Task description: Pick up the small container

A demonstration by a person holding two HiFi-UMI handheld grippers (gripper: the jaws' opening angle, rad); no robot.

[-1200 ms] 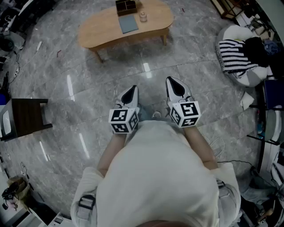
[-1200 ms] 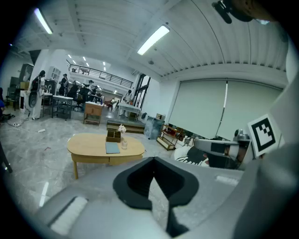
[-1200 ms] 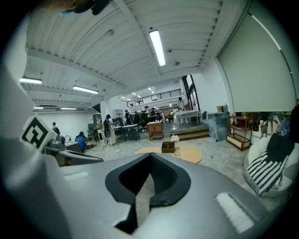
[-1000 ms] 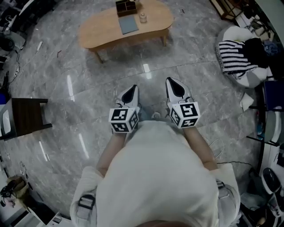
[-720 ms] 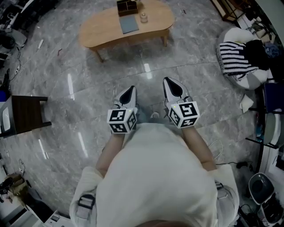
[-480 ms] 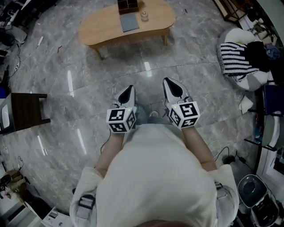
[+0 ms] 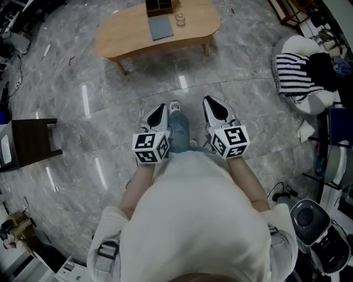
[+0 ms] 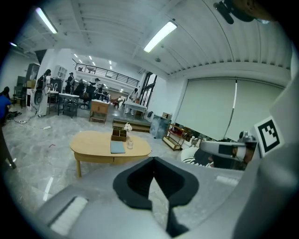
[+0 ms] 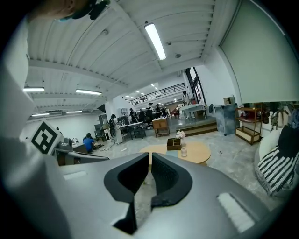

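Note:
The small container, a clear glass jar [image 7: 180, 20], stands on a light wooden oval table [image 7: 127, 38] far ahead, beside a grey-blue mat [image 7: 161, 27] and a dark wooden box [image 7: 158, 6]. Both grippers are held close in front of the person's body, well short of the table. My left gripper [image 7: 161, 108] is shut with nothing in it. My right gripper [image 7: 212, 99] looks shut and holds nothing. The left gripper view shows the jar [image 8: 130, 144] beyond the left gripper [image 8: 153, 159]. In the right gripper view the jar [image 9: 184, 151] sits right of the right gripper [image 9: 150, 157].
A jeans leg and white shoe [image 7: 177, 118] reach forward between the grippers over the marble floor. A dark side table [image 7: 34, 144] stands at left, a beanbag with a striped cloth [image 7: 300, 74] at right, and a round appliance [image 7: 313, 227] at lower right. People work at desks far behind.
The person has stepped forward: a leg and shoe now show between the grippers and the floor has slid back. Both grippers stay shut in the same pose.

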